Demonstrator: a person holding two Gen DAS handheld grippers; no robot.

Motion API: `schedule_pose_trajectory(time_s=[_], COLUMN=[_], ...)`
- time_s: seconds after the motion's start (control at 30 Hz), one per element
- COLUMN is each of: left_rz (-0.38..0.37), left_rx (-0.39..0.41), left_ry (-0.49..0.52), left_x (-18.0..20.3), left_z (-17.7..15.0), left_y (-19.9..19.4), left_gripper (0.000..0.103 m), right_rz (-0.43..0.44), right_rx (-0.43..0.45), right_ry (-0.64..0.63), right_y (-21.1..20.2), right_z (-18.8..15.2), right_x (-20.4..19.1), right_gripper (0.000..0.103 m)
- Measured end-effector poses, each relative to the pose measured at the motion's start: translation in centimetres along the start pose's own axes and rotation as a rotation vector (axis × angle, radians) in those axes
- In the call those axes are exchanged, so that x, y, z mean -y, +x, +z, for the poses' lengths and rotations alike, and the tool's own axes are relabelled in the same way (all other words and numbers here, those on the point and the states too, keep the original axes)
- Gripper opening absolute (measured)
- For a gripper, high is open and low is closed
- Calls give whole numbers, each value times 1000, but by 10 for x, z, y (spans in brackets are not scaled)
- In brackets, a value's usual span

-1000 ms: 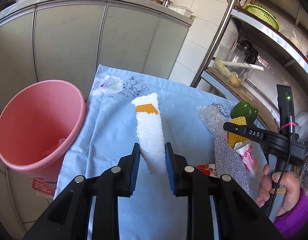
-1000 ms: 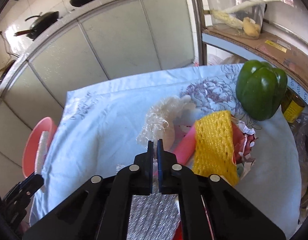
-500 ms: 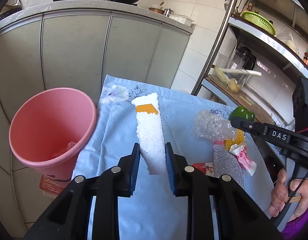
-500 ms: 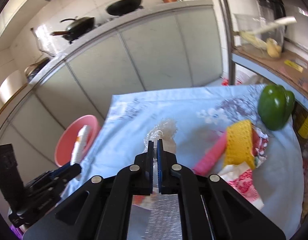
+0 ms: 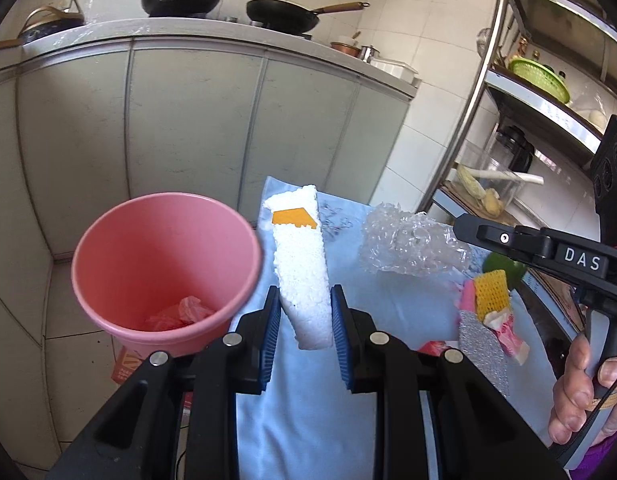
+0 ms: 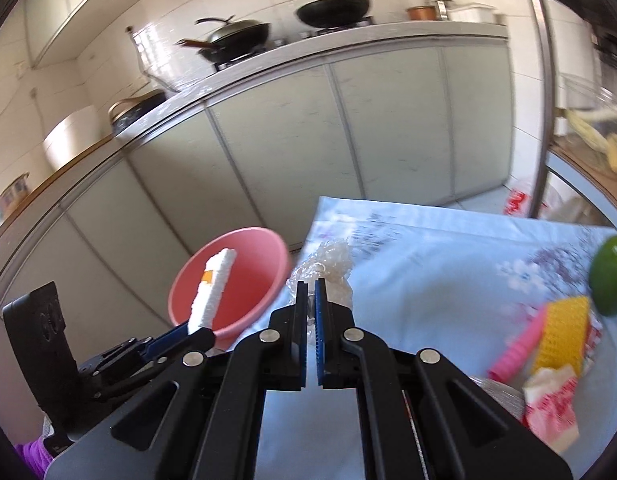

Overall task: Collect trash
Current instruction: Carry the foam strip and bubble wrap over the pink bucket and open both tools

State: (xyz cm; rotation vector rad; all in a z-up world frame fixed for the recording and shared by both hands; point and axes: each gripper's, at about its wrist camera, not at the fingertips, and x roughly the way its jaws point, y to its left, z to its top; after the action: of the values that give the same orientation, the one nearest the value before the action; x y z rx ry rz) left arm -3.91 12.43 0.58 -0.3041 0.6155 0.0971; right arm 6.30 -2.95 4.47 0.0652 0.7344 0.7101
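My left gripper [image 5: 303,312] is shut on a white foam piece [image 5: 302,264] with an orange label, held upright above the table's left edge, just right of the pink bucket [image 5: 164,264]. The bucket stands on the floor with crumpled pink trash inside. My right gripper [image 6: 311,296] is shut on a wad of clear bubble wrap [image 6: 328,264] and holds it in the air; it also shows in the left wrist view [image 5: 408,244]. In the right wrist view the foam [image 6: 212,288] and bucket [image 6: 244,280] lie ahead to the left.
On the blue floral tablecloth [image 5: 388,300] lie a yellow mesh sleeve [image 5: 492,292], a pink strip, a silver pouch [image 5: 480,340], a red-white wrapper [image 6: 552,404] and a green pepper [image 6: 610,280]. Kitchen cabinets stand behind; a metal shelf rack [image 5: 480,80] stands at the right.
Both grippers have risen and swung left toward the bucket. The right gripper lifted the bubble wrap off the table. The foam stays gripped in the left.
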Motion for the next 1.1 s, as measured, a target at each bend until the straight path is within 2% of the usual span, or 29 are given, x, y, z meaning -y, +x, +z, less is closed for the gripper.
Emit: schedule_pose_trajectory(time_s=[0.27,0.53,0.87,1.1], left_rz=[73,140,206,217], left_rx=[12,-15,-59,-96], left_ry=[-76,-142,-174,-219], left_x=[-47,-88,-112,-120], left_z=[4,4,3,-3], left_y=[-2,13,47,58], left_gripper=[25,25,25,28], right_rz=[90,131,128,133], right_rx=[-47,-113,-189,-237], right_ry=[-73,-130,-129,-107], right_y=[40,85,128,143], right_z=[14,9,3,-4], right_x=[-46,-79,-85,-86], right_gripper=[4,4,4,4])
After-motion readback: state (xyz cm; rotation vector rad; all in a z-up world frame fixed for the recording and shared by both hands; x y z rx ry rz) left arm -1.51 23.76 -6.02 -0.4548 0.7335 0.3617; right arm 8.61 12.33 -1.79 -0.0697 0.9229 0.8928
